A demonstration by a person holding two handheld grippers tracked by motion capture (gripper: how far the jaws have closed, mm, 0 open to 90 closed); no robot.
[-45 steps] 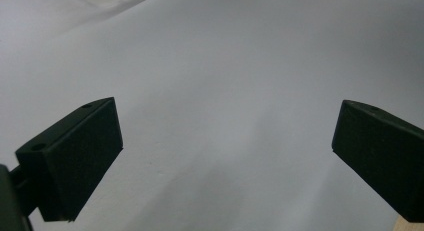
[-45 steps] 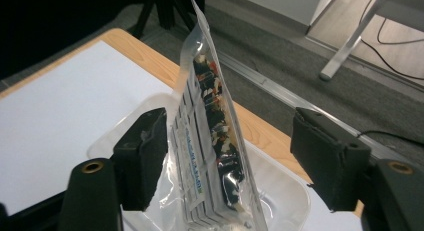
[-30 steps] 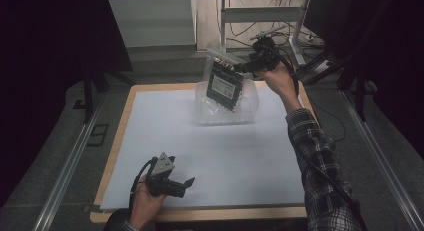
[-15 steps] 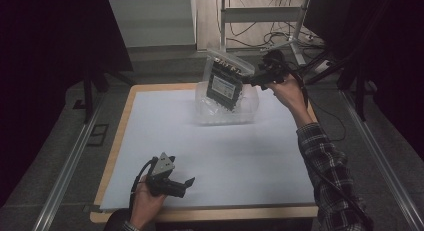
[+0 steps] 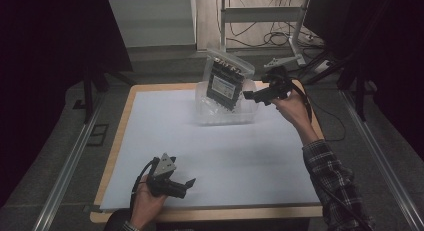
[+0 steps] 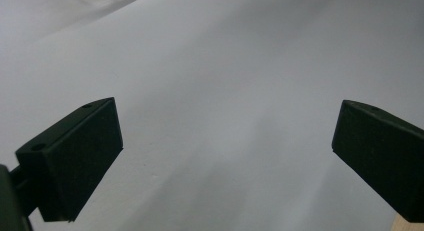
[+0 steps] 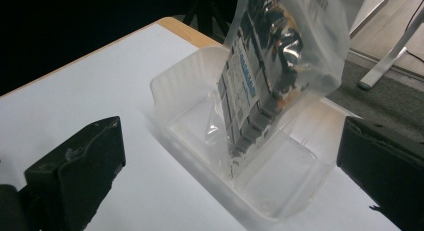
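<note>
A clear zip bag (image 5: 227,82) with a dark labelled item inside stands tilted in a clear plastic tub (image 5: 224,116) at the back of the white table sheet (image 5: 240,156). My right gripper (image 5: 251,95) hovers just right of the bag, open and apart from it. In the right gripper view the bag (image 7: 278,61) leans inside the tub (image 7: 172,93), and the jaws of the right gripper (image 7: 231,148) are wide apart with nothing held. My left gripper (image 5: 186,187) rests near the front left edge, open over bare sheet. The left gripper (image 6: 227,156) holds nothing.
The wooden table edge (image 5: 127,116) frames the white sheet. Metal rails (image 5: 70,166) run along both sides of the table. Behind the table are a stand's legs and cables (image 5: 280,38) on the floor.
My right gripper has drawn away from the bag's top corner, down and to the right. The bag stays standing in the tub. The left gripper has not moved.
</note>
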